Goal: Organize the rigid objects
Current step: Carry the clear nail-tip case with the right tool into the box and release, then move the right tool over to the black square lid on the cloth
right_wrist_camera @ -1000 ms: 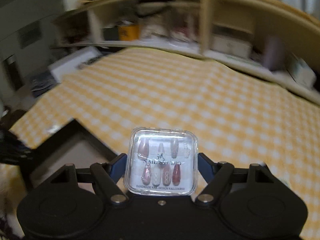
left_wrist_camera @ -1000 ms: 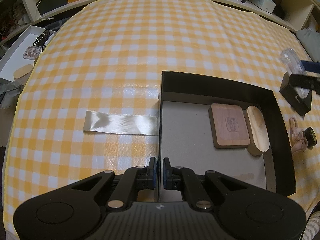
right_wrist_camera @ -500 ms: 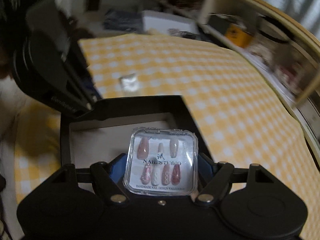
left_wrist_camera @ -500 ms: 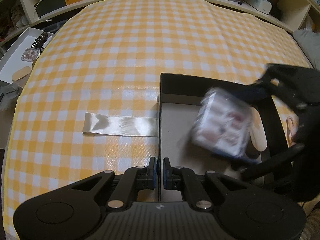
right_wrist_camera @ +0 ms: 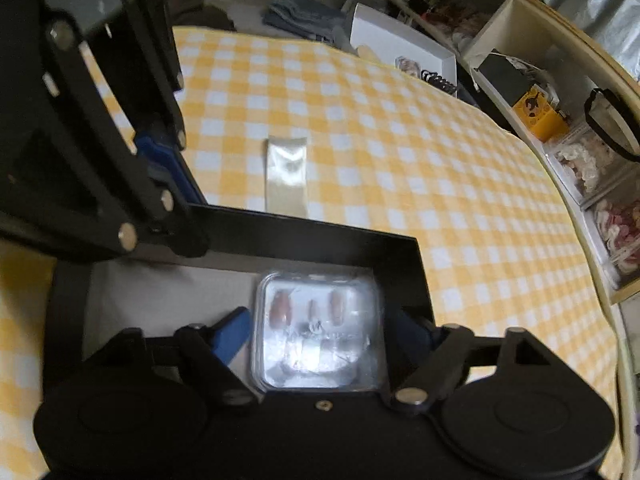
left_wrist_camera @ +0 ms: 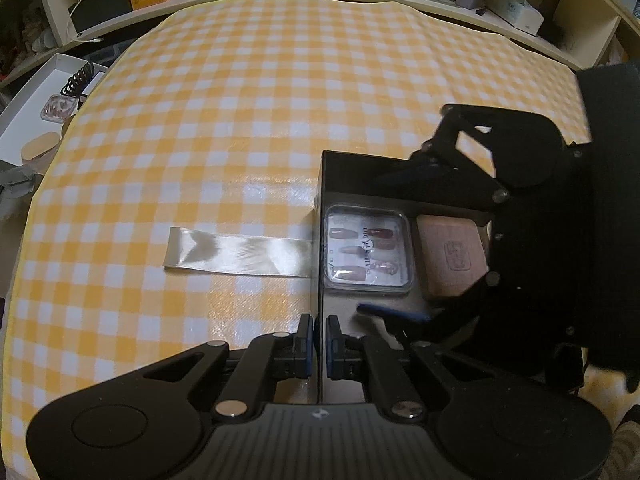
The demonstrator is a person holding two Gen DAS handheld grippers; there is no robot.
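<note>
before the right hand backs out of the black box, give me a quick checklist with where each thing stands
1. Clear nail case lies flat on the box floor: ok.
2. Right gripper has let go: ok. Its jaws have just been opening; the case is between them, with a gap showing on each side.
3. Case clear of the wooden block: ok, they lie side by side with a narrow gap.
4. Left gripper steadies the black box: ok, jaws shut on its left wall.
5. Path out free of the box walls: cannot tell; one blue finger sits close to the far corner.
6. Ribbon clear of the box: not ok, its end reaches the wall.
</note>
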